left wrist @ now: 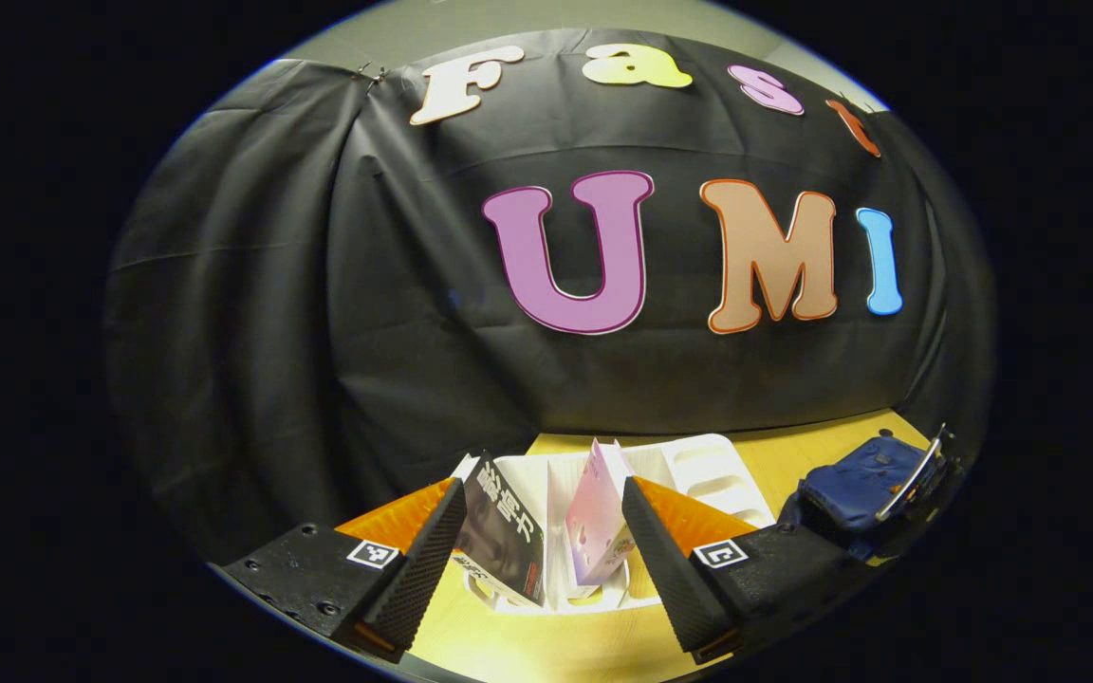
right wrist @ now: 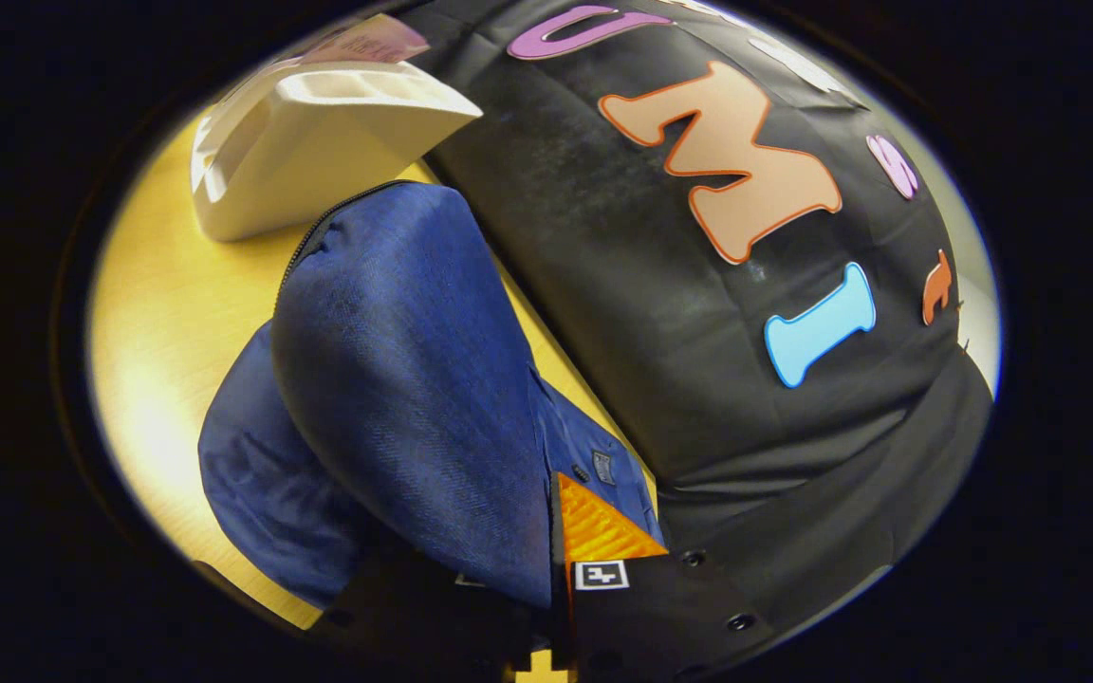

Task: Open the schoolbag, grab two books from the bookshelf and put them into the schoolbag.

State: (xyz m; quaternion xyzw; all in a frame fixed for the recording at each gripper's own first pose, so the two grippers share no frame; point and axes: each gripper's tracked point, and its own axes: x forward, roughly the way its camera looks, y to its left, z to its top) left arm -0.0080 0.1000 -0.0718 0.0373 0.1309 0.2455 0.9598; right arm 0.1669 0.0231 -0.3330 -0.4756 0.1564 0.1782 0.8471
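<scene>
Left claw (left wrist: 542, 560) is hanging wide open right in front of the bookshelf (left wrist: 698, 470), lining up on the thin floppy-looking books (left wrist: 501, 541), probably best pinched at the spine, while the right claw (right wrist: 546, 579) is gripping the soft schoolbag (right wrist: 414, 379) beside the bookshelf.

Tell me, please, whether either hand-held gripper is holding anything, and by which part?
Left hand-held gripper holds nothing, open before the bookshelf. Right hand-held gripper is at the blue schoolbag's fabric; its grip cannot be told.

In the left gripper view, the bookshelf (left wrist: 689, 474) stands on the counter (left wrist: 546, 645) at lower centre, before the cloth wall, with two books (left wrist: 509, 541) upright in it. The schoolbag (left wrist: 855, 493) lies at its right, near the frame's lower right edge.
</scene>
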